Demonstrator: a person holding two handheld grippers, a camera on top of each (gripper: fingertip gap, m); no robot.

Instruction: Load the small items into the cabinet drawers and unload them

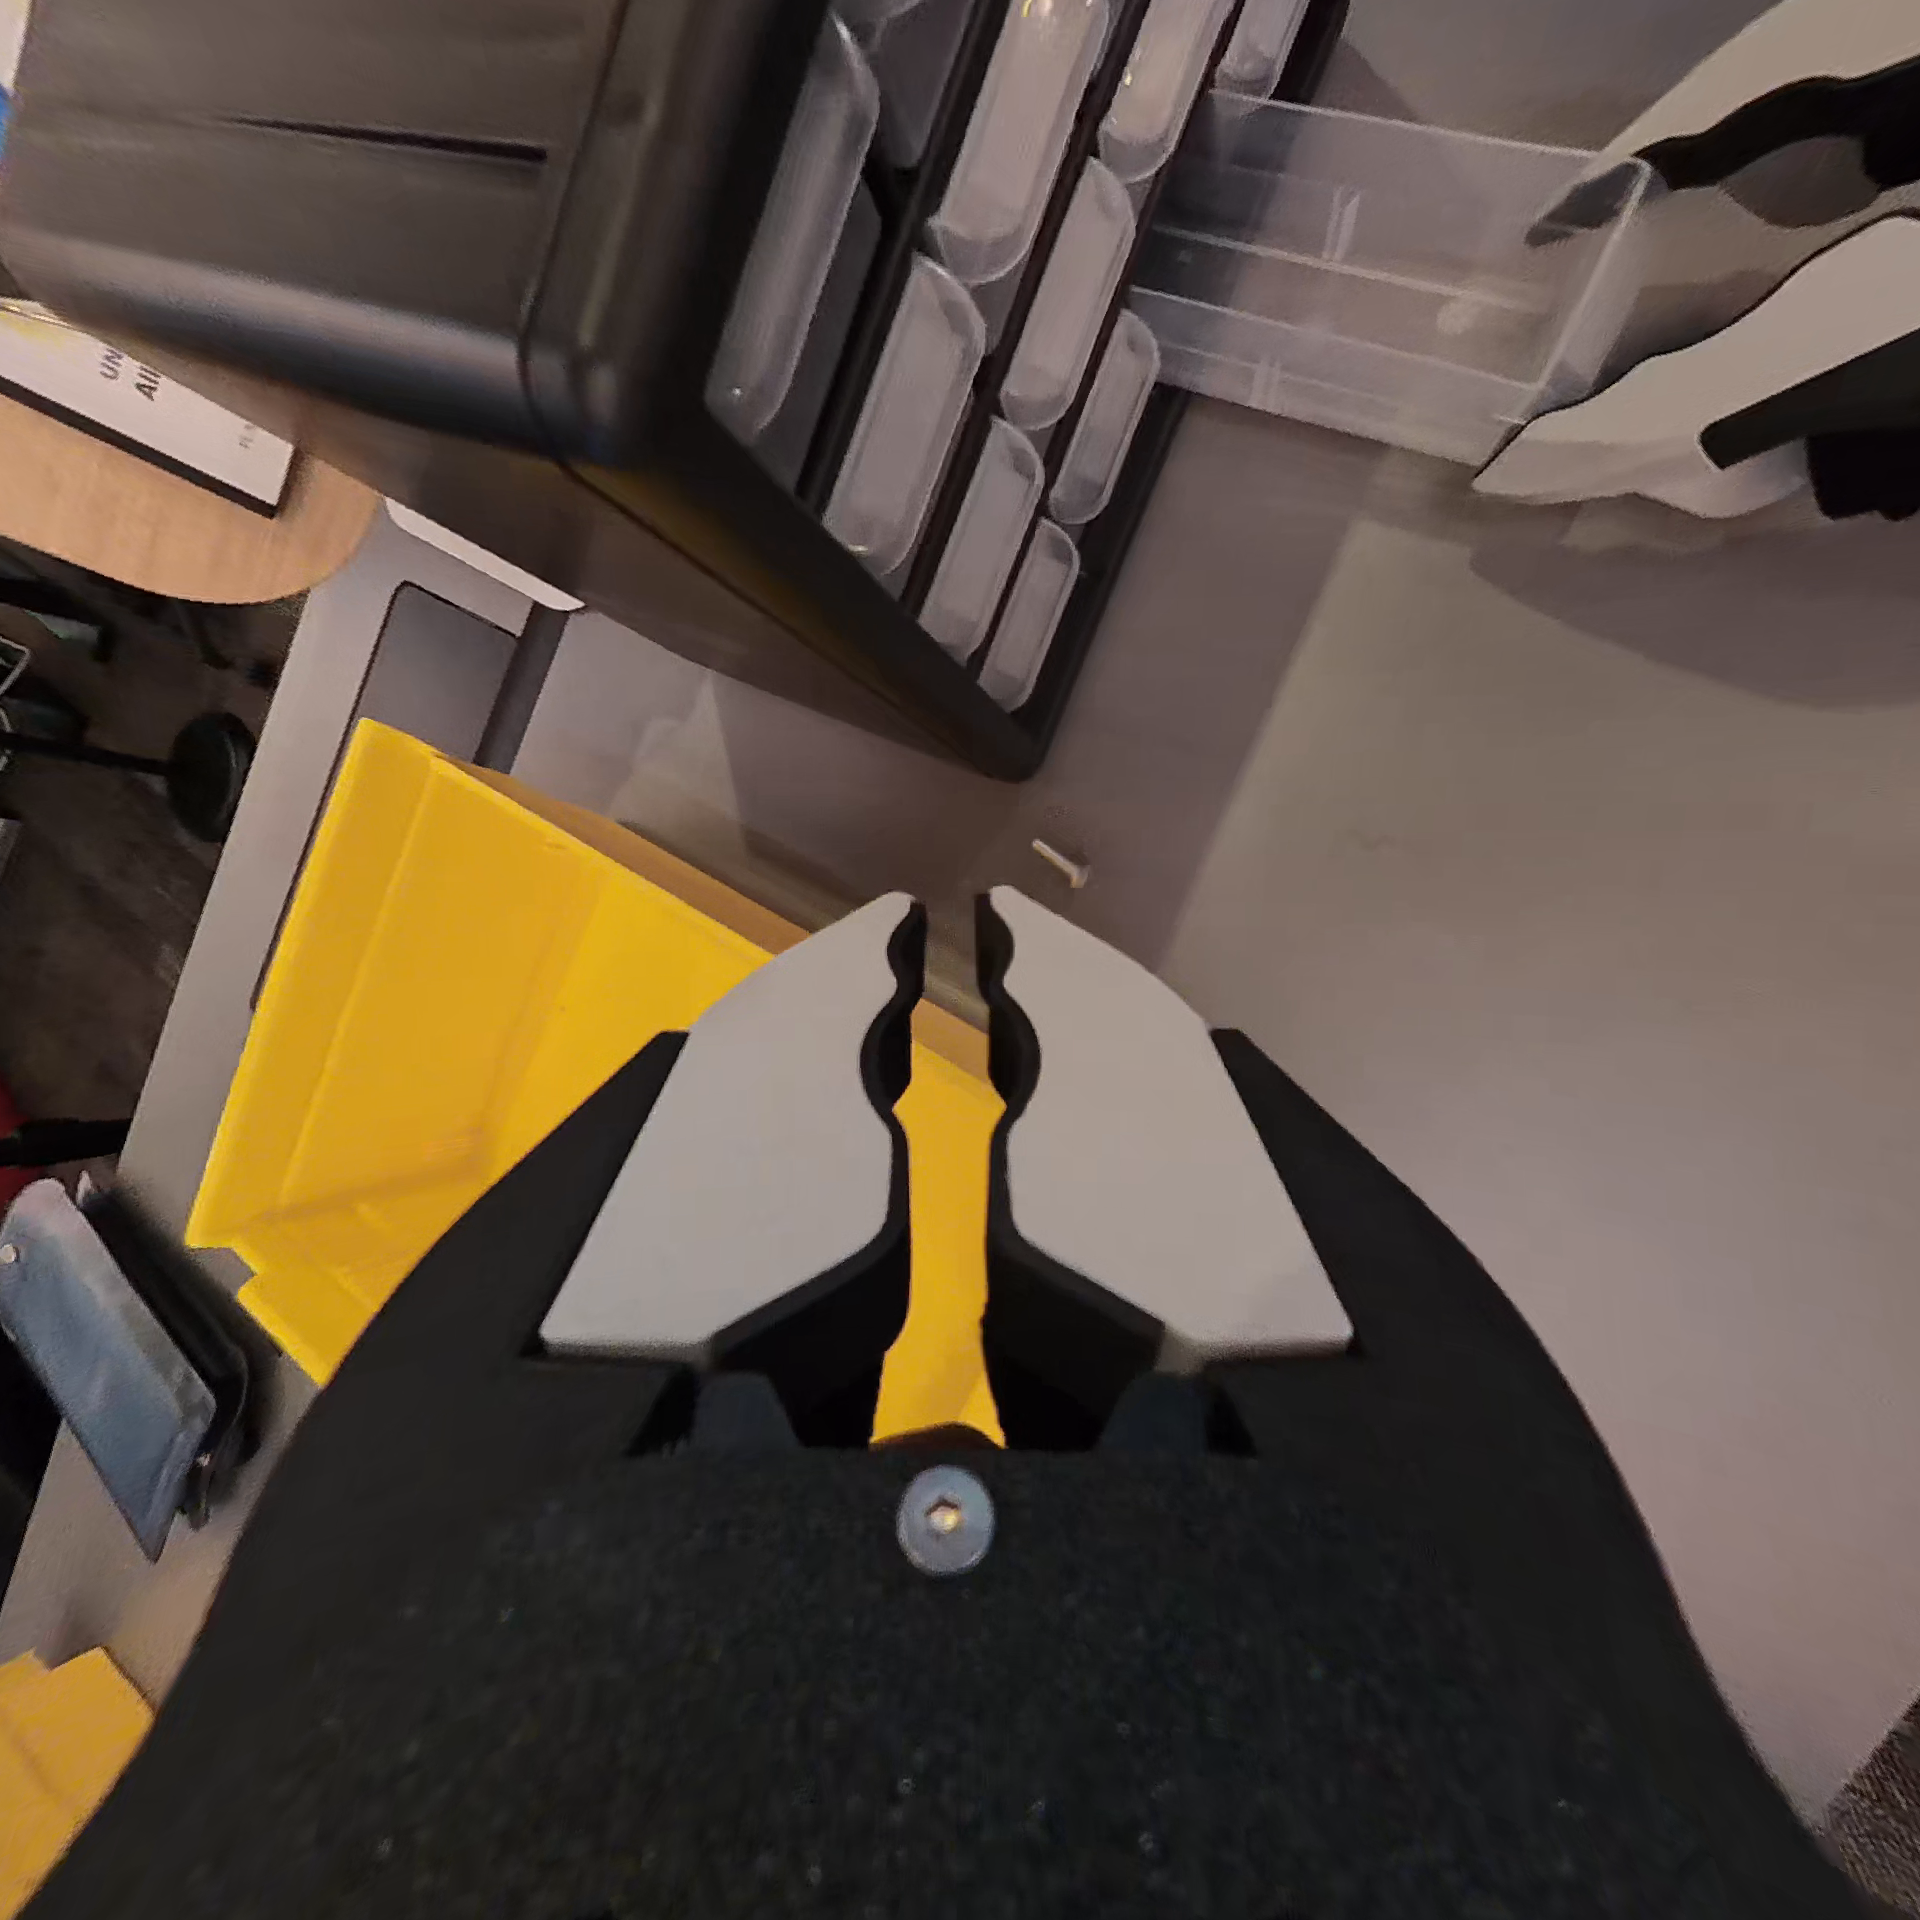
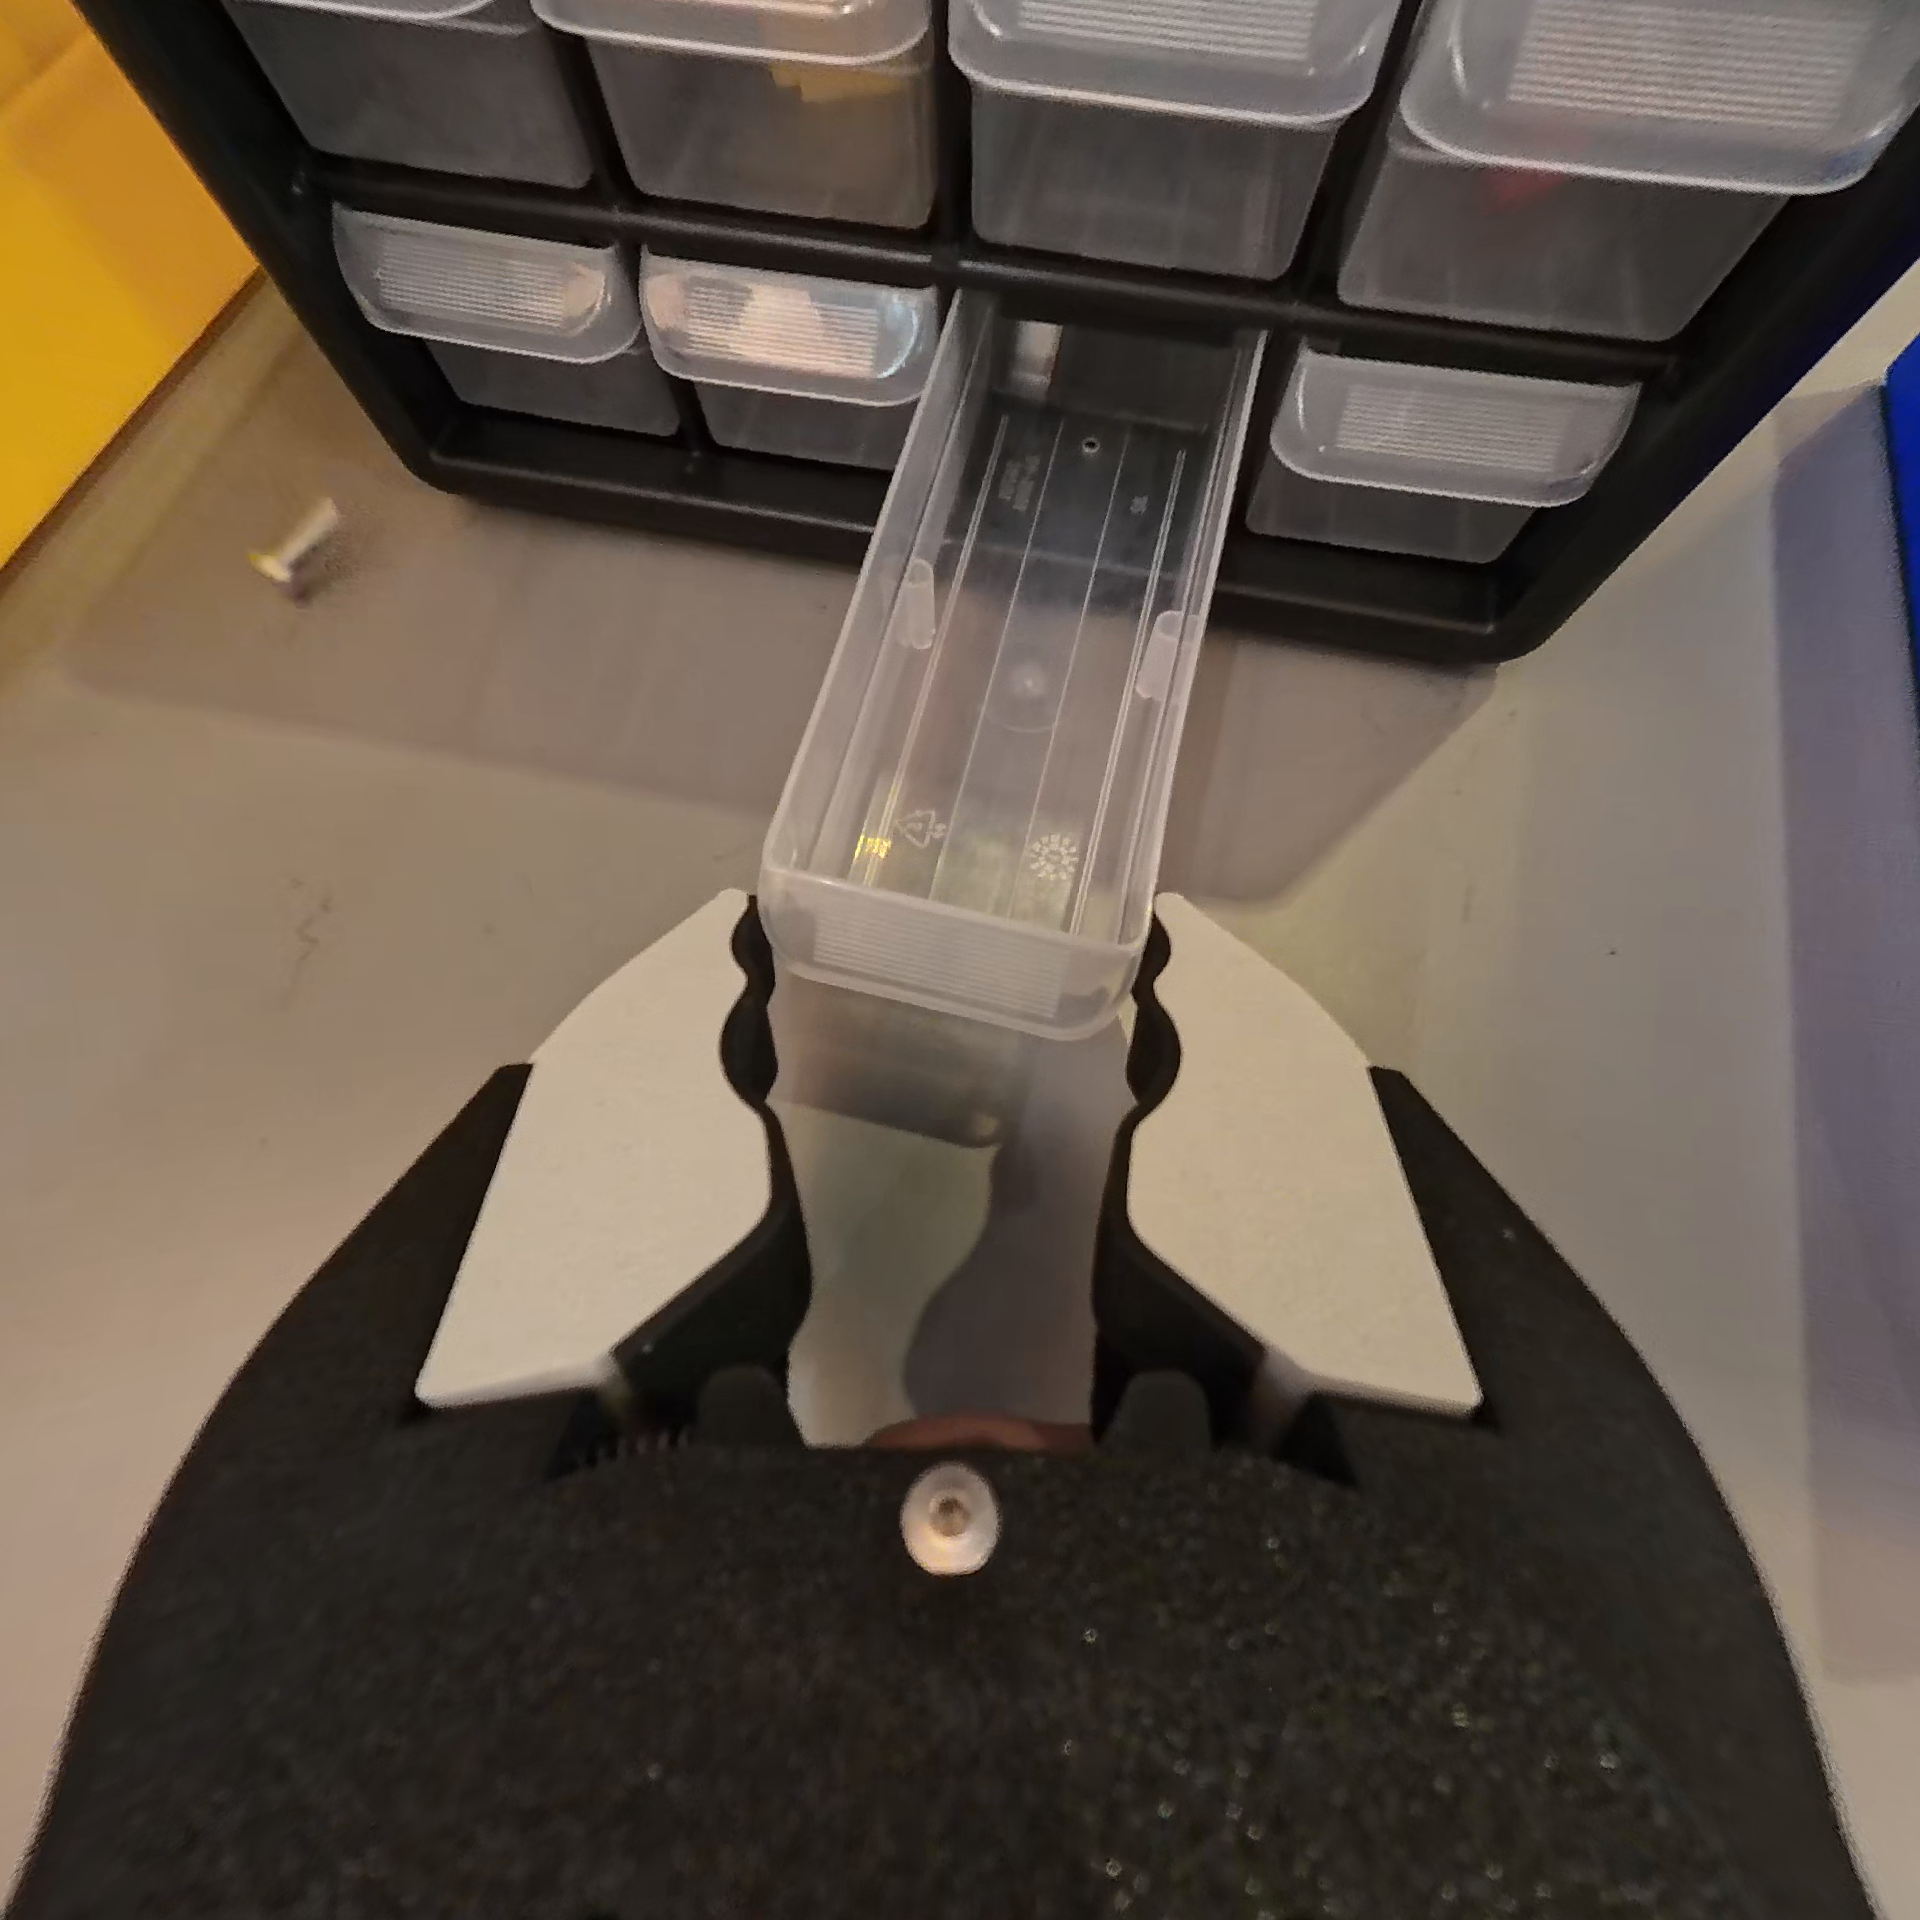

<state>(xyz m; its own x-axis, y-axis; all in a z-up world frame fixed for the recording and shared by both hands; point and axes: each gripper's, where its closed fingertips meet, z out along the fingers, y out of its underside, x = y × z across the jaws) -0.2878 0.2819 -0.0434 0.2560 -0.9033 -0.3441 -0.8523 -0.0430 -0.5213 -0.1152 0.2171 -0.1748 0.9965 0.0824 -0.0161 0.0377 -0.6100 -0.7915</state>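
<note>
A black cabinet holds rows of clear plastic drawers. One bottom-row drawer is pulled far out and looks empty. My right gripper is shut on that drawer's front end, one finger on each side. In the left wrist view the cabinet, the pulled-out drawer and the right gripper appear tilted. My left gripper is nearly shut with a narrow gap and holds nothing. It hovers above the table, just short of a small metal screw. The screw lies left of the cabinet front.
A yellow bin stands left of the cabinet, partly under my left gripper, and shows in the right wrist view. A blue object sits at the far right. The grey table ends at the left, with a wooden table and clutter beyond. My hands' fingertips stand some 25 centimetres from each other.
</note>
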